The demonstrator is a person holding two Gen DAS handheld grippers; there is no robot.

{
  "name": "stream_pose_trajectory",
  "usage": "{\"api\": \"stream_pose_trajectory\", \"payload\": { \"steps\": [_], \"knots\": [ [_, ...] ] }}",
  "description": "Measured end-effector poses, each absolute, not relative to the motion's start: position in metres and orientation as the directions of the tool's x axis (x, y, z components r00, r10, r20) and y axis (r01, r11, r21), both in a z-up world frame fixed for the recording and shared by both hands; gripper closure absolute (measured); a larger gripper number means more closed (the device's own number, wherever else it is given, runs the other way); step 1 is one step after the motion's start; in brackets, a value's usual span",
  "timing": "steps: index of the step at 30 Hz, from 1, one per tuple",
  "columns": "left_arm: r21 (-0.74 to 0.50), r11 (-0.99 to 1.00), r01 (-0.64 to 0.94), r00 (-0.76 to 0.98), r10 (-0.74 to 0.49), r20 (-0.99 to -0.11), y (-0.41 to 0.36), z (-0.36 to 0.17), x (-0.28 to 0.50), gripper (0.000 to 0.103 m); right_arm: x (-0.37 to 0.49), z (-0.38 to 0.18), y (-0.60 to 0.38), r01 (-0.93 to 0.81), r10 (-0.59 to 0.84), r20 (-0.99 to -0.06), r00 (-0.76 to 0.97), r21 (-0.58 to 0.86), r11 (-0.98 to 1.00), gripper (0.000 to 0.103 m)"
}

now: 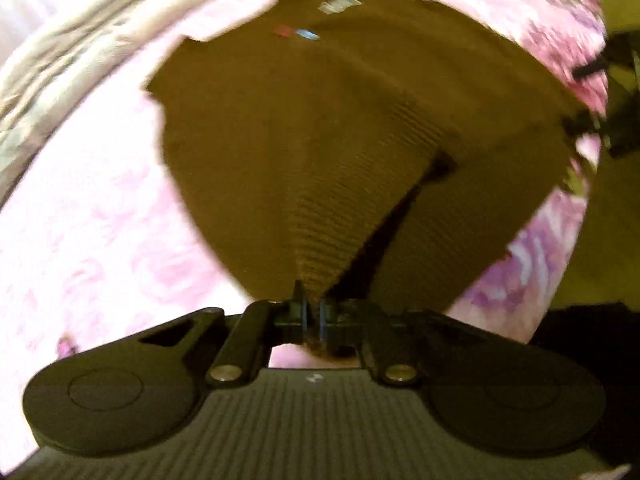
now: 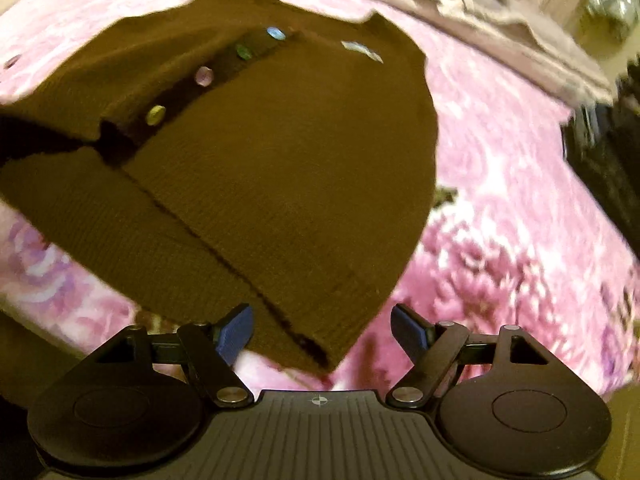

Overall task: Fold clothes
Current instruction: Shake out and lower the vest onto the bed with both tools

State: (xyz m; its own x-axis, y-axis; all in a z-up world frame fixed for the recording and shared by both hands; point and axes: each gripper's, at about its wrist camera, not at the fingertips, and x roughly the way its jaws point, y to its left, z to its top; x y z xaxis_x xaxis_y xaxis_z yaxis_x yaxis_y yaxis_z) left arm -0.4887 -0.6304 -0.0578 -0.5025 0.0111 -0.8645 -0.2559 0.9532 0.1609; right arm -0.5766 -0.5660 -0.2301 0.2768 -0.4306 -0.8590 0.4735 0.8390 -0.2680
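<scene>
A brown knit cardigan [image 2: 288,168] lies spread on a bed covered by a pink floral bedspread [image 2: 500,200]. In the right wrist view its front faces up, with a row of coloured buttons along the placket: a yellow-green button [image 2: 156,115] nearest, then a pink button [image 2: 204,76], a green button [image 2: 242,51] and a blue button [image 2: 276,33] farthest. A pale label [image 2: 362,51] sits near the neckline. A rumpled grey-beige blanket [image 2: 500,28] lies along the far edge of the bed.

The left claw [image 1: 313,316] has its fingers drawn together, clamped on a corner of the cardigan [image 1: 320,160]; the ribbed knit rises from the pinch in a taut fan, with a dark fold line running off to the right of it. In this view the garment stretches away over the bedspread [image 1: 100,220], and the label [image 1: 339,4] shows at its far end, with small red and blue marks just nearer than it. The blanket [image 1: 72,52] shows at the upper left.

The right claw [image 2: 322,330] stands with its blue-padded fingers [image 2: 236,332] wide apart, holding nothing. The near hem corner of the cardigan lies between and just ahead of the two fingers; whether either pad touches the cloth cannot be told. The edges of both views are blurred.
</scene>
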Motion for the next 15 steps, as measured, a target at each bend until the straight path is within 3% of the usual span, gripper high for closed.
{"api": "stream_pose_trajectory", "payload": {
  "steps": [4, 12, 14, 15],
  "knots": [
    [0.212, 0.946, -0.245, -0.503, 0.063, -0.862, -0.615, -0.031, -0.492, 0.1, -0.566, -0.241, -0.556, 0.399, -0.46, -0.836, 0.299, -0.329, 0.856, 0.024],
    [0.181, 0.974, -0.134, -0.483, 0.096, -0.87, -0.606, -0.03, -0.487, 0.101, -0.569, -0.263, -0.56, 0.244, -0.615, -0.732, 0.294, -0.565, 0.788, 0.025],
    [0.138, 0.99, -0.029, -0.474, 0.108, -0.874, -0.611, -0.03, -0.49, 0.101, -0.575, -0.263, -0.571, 0.257, -0.663, -0.701, 0.262, -0.612, 0.748, 0.048],
    [0.123, 0.992, -0.007, -0.476, 0.105, -0.873, -0.615, -0.032, -0.491, 0.101, -0.575, -0.264, -0.573, 0.247, -0.669, -0.695, 0.263, -0.622, 0.743, 0.049]
  ]
}}
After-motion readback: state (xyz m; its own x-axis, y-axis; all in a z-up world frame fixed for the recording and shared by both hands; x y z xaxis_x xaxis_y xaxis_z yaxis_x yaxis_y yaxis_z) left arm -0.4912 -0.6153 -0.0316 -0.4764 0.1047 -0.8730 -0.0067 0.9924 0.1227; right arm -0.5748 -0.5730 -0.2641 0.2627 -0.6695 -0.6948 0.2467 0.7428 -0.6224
